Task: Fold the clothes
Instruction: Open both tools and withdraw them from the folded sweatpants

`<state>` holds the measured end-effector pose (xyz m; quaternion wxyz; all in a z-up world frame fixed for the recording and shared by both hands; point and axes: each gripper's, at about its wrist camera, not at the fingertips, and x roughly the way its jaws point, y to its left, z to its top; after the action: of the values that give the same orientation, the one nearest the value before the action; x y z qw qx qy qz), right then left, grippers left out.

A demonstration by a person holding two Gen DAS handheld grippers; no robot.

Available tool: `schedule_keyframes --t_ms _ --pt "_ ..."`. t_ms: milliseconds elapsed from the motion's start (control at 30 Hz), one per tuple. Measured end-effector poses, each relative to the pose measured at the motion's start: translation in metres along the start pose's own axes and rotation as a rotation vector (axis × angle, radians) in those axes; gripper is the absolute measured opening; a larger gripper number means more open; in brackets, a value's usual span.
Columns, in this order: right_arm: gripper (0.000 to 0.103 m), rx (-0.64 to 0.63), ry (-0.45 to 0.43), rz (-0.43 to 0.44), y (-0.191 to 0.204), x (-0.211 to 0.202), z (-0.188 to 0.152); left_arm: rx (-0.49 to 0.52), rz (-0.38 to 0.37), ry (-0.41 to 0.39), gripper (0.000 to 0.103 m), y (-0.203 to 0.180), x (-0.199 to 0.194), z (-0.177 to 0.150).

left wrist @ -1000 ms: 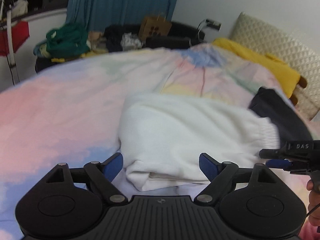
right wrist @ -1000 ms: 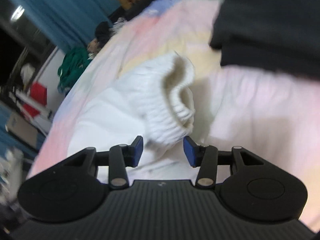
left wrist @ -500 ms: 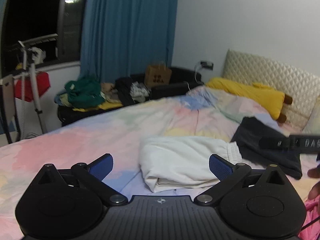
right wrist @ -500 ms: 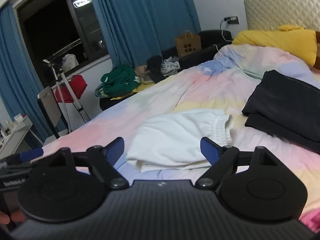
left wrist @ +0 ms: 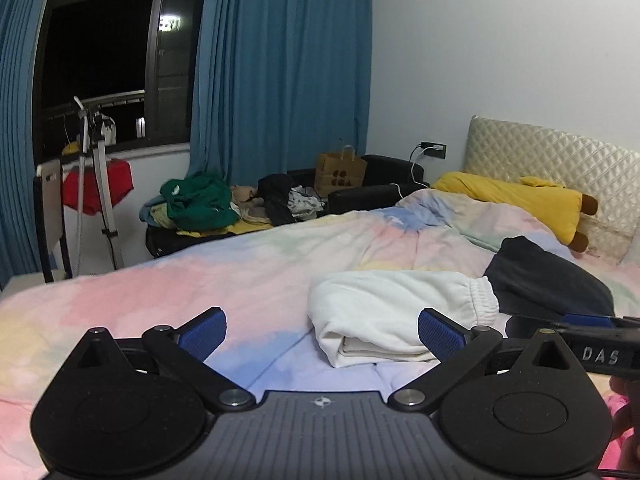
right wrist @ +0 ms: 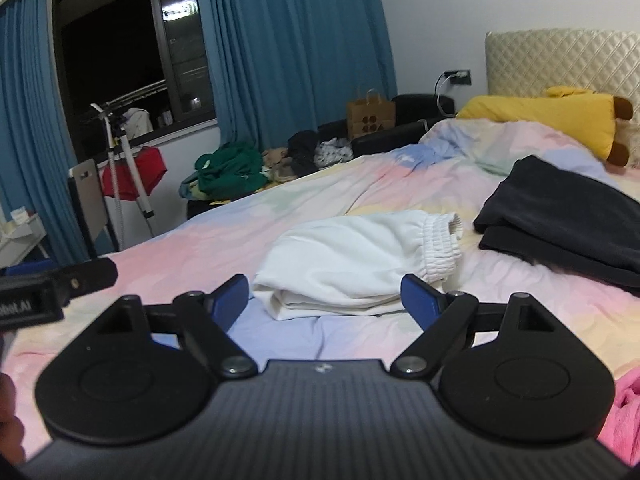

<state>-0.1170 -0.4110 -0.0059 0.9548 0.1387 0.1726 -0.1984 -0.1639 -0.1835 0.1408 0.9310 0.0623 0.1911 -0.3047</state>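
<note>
Folded white sweatpants (left wrist: 392, 312) lie on the pastel bedspread (left wrist: 224, 280), waistband to the right; they also show in the right wrist view (right wrist: 352, 264). My left gripper (left wrist: 320, 334) is open and empty, held back above the near side of the bed. My right gripper (right wrist: 324, 300) is open and empty, also held back from the pants. A folded black garment (right wrist: 560, 216) lies to the right of the pants; it also shows in the left wrist view (left wrist: 548, 280).
A pink garment (right wrist: 624, 412) lies at the near right bed edge. A yellow plush pillow (left wrist: 516, 200) rests against the headboard. A clothes pile (left wrist: 204, 204), a paper bag (left wrist: 340, 170) and a black sofa stand beyond the bed. A tripod (left wrist: 96, 184) stands by the window.
Both grippers have pulled back and up from the white pants, and their jaws have opened wide. The pants stay folded on the bed.
</note>
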Motion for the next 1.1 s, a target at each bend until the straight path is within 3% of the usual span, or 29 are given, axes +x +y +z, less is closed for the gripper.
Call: schedule_keyframes --t_ms 433,1100 --pt "0.085 -0.092 -0.066 -0.094 0.029 0.021 -0.039 0.029 0.017 0.027 0.103 0.011 0.03 -0.034" --pt "0.085 -0.148 -0.078 -0.154 0.041 0.027 -0.046 0.0 0.032 0.044 0.103 0.027 0.043 -0.05"
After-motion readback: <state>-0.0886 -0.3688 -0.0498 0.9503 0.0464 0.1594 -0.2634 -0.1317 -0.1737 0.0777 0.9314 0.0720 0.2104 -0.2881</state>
